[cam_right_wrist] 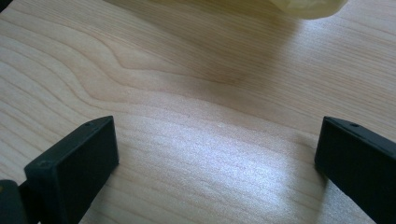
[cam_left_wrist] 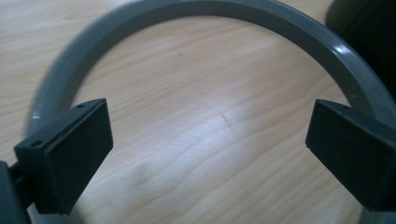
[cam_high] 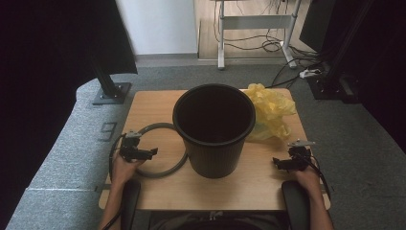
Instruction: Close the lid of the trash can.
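Note:
A black waste bin (cam_high: 214, 128) stands upright and empty in the middle of the wooden table (cam_high: 258, 184). A grey plastic ring (cam_high: 163, 172) lies flat to its left, partly behind the bin. A crumpled yellow bag (cam_high: 269, 112) lies behind the bin at the right. My left gripper (cam_high: 149, 154) hovers over the near left part of the ring, open; in the left gripper view the ring (cam_left_wrist: 196, 10) arcs just beyond the two wide-apart jaws of the gripper (cam_left_wrist: 208, 154). My right gripper (cam_high: 278, 163) is open above bare wood at the right, with the bag's edge (cam_right_wrist: 308, 5) ahead of its tips (cam_right_wrist: 217, 168).
The table is small; its front, left and right edges lie close to both hands. Beyond it are grey carpet, a black stand base (cam_high: 111, 92) at the far left, a white desk frame (cam_high: 256, 28) and floor cables (cam_high: 287, 62) at the back.

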Motion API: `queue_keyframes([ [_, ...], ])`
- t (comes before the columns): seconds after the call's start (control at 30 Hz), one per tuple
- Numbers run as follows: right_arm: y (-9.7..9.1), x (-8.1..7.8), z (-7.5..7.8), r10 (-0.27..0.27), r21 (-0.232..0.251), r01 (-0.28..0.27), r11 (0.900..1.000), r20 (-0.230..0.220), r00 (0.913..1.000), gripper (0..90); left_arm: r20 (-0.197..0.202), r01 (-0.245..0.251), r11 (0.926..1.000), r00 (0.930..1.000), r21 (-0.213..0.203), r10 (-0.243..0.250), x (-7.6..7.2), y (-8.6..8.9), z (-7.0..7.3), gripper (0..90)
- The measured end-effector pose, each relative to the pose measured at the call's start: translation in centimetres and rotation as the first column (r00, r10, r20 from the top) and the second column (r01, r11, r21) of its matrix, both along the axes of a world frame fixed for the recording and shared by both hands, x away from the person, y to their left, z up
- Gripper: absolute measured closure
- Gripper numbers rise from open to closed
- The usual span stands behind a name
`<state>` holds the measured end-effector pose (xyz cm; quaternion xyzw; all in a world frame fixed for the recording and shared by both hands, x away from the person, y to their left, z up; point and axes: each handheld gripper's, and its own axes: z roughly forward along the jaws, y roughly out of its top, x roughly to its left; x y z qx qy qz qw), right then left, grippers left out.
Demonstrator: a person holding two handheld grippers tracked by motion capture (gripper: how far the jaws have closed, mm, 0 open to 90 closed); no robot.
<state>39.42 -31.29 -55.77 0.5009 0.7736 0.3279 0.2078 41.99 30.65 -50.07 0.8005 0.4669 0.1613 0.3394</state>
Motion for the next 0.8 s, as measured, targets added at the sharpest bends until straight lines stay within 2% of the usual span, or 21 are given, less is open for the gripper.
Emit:
queue_keyframes([
  [0.17,0.0,0.0,0.0,0.001,0.001,-0.001,1.0000,0.000,1.0000,0.0,0.019,-0.038,0.9993,0.9991,0.003,0.038,0.7,1.7,0.5,0.0],
  [0.33,0.0,0.0,0.0,0.002,0.000,-0.002,1.0000,0.000,1.0000,0.0,0.024,-0.087,0.9961,0.9959,-0.012,0.088,1.6,3.7,0.5,0.0],
  [0.5,0.0,0.0,0.0,0.002,0.000,-0.002,1.0000,0.000,1.0000,0.0,0.008,-0.109,0.9941,0.9940,0.001,0.109,2.6,4.6,-0.6,0.0],
  [0.7,0.0,0.0,0.0,0.002,0.001,-0.002,1.0000,0.000,1.0000,0.0,-0.025,-0.114,0.9921,0.9930,0.053,0.115,3.6,4.8,-2.5,0.0],
  [0.8,0.0,0.0,0.0,0.002,0.000,-0.002,1.0000,0.000,1.0000,0.0,-0.040,-0.109,0.9919,0.9929,0.065,0.112,3.9,4.8,-3.3,0.0],
])
